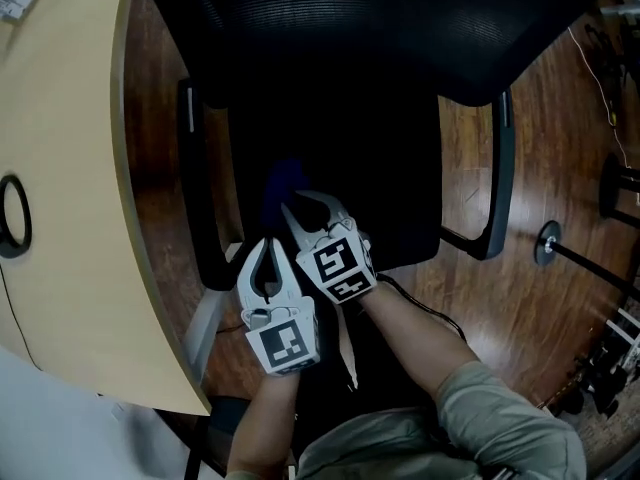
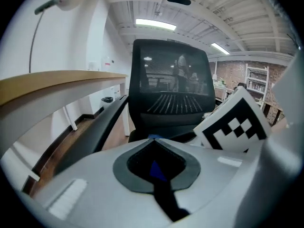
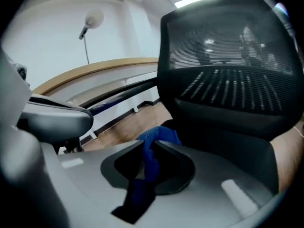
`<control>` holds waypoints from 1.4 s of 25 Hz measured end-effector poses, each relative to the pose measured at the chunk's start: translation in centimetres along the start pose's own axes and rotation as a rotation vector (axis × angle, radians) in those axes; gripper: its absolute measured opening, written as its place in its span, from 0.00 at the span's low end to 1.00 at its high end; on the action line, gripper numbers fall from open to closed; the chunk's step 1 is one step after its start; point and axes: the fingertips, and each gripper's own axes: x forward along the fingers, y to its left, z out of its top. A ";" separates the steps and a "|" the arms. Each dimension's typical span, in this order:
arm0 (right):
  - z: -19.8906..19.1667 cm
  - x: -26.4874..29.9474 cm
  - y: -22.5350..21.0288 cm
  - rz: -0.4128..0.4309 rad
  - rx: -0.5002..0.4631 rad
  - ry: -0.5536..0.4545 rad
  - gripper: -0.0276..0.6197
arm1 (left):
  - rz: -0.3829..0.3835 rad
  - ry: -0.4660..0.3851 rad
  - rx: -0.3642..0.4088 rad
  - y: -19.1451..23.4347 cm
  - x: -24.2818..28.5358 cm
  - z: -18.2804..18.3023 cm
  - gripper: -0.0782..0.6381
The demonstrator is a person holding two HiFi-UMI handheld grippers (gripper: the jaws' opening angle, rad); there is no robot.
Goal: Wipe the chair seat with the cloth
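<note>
Blue crumpled cloth [image 3: 160,137] is pinched in the right gripper's [image 1: 303,208] nearly closed jaws, over the front of the black padded chair seat [image 1: 400,168]. The left gripper [image 1: 268,248] is beside it, jaws together and empty. Wiping seems about to start: press down, sweep across.

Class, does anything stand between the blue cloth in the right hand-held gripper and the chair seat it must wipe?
Nothing visible does. The cloth, clamped in the right hand-held gripper, is over the dark chair seat; the left hand-held gripper sits beside it, not between.
</note>
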 end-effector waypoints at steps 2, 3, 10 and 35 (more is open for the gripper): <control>0.0 1.6 2.5 0.057 -0.025 0.012 0.12 | 0.005 -0.007 -0.021 0.9 -1.2 -0.6 0.12; -0.3 2.3 3.5 0.076 -0.023 0.025 0.12 | 0.006 -0.005 -0.030 1.4 -1.8 -1.1 0.11; -3.4 5.6 6.9 0.089 0.024 0.092 0.12 | -0.019 0.049 -0.016 4.1 -3.5 -4.6 0.12; -13.8 -16.8 -17.7 -0.560 0.386 0.146 0.12 | -0.332 0.079 0.219 -17.5 2.4 -3.4 0.12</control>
